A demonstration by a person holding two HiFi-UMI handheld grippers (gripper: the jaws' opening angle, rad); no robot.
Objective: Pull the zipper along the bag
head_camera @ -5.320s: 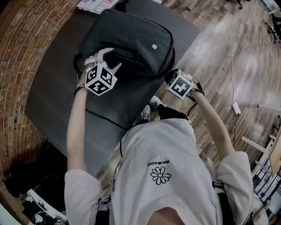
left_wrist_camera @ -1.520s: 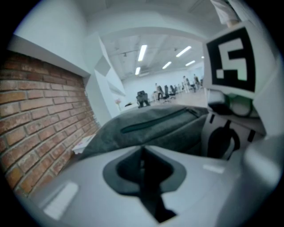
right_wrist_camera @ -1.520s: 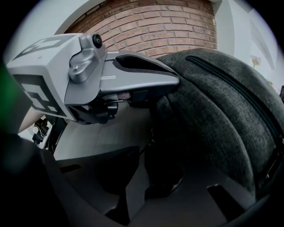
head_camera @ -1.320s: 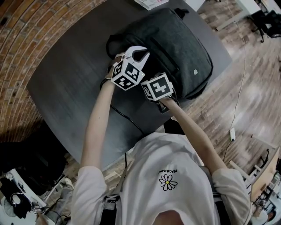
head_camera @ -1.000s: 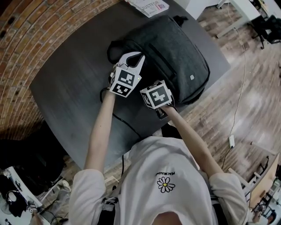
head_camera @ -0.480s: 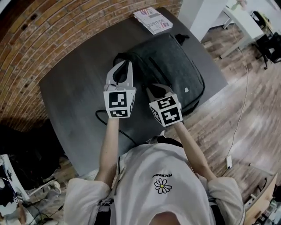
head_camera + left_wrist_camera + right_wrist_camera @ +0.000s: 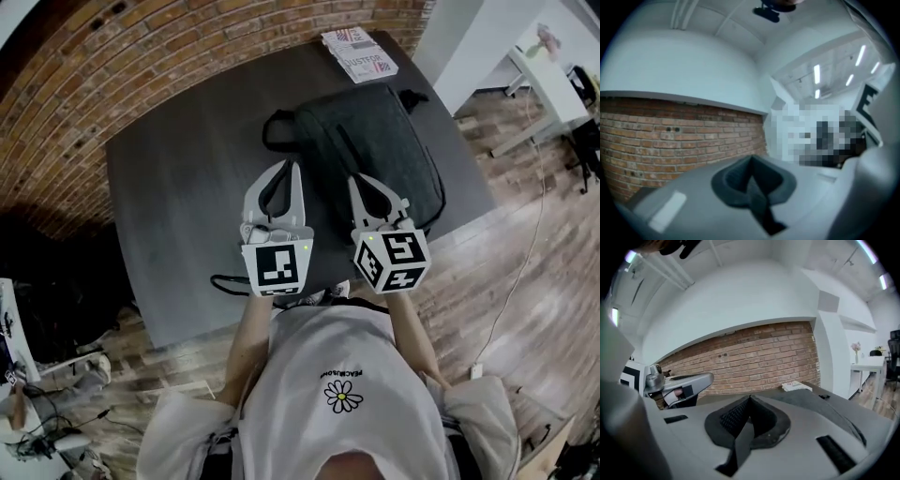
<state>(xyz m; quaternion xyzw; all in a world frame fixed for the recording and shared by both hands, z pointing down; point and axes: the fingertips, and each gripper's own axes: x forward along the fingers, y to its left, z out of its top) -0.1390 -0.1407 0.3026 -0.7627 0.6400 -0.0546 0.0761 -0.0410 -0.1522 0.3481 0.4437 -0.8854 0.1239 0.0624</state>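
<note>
The dark grey bag lies flat on the dark table, its handle loop at the far left end. The zipper pull is too small to make out. Both grippers are raised above the table's near edge, apart from the bag. My left gripper points toward the bag's left end, its white jaws closed tip to tip with nothing between them. My right gripper hovers over the bag's near side, also shut and empty. The bag shows low at the right of the right gripper view.
A magazine lies at the table's far edge beyond the bag. A black cable runs along the near edge. A brick wall backs the table. Wooden floor lies to the right.
Both grippers have drawn back from the bag toward the person and risen. The right gripper's jaws have closed with nothing in them. The head view has shifted, showing the whole table.
</note>
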